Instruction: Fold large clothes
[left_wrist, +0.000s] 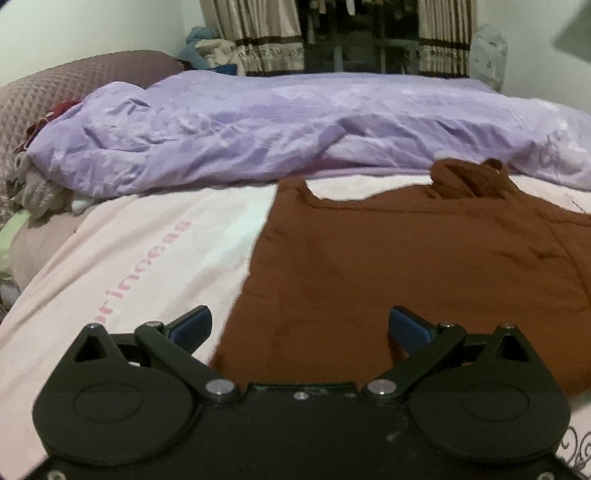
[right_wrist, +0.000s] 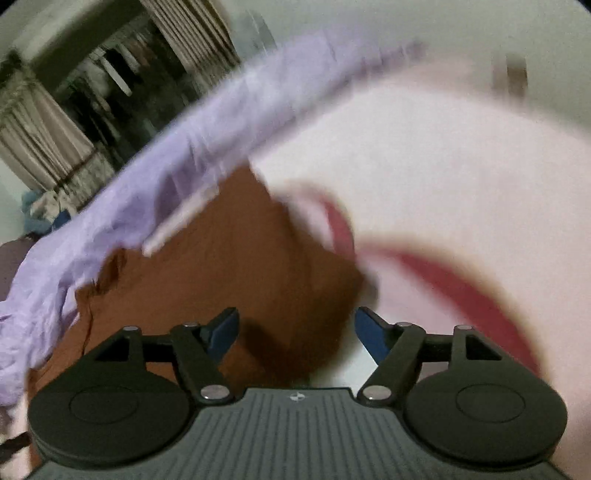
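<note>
Hovering over the brown garment (left_wrist: 406, 266) mid-frame on the bed (left_wrist: 147, 258), your left hand-held gripper (left_wrist: 299, 328) and right hand-held gripper (right_wrist: 295, 328) both gaped wide, empty.

A plain rust-brown garment (left_wrist: 424, 266) lies ahead of the black, blue-fingered left gripper (left_wrist: 300, 326). Left of it, the sheet (left_wrist: 140, 258) is pale pink with pink lettering. Beyond, the duvet (left_wrist: 295, 125) is lilac; the curtains (left_wrist: 255, 33) are beige-striped.

Matt brown cloth garment (left_wrist: 424, 266); crinkled, faintly shiny lilac quilt (left_wrist: 280, 129).
</note>
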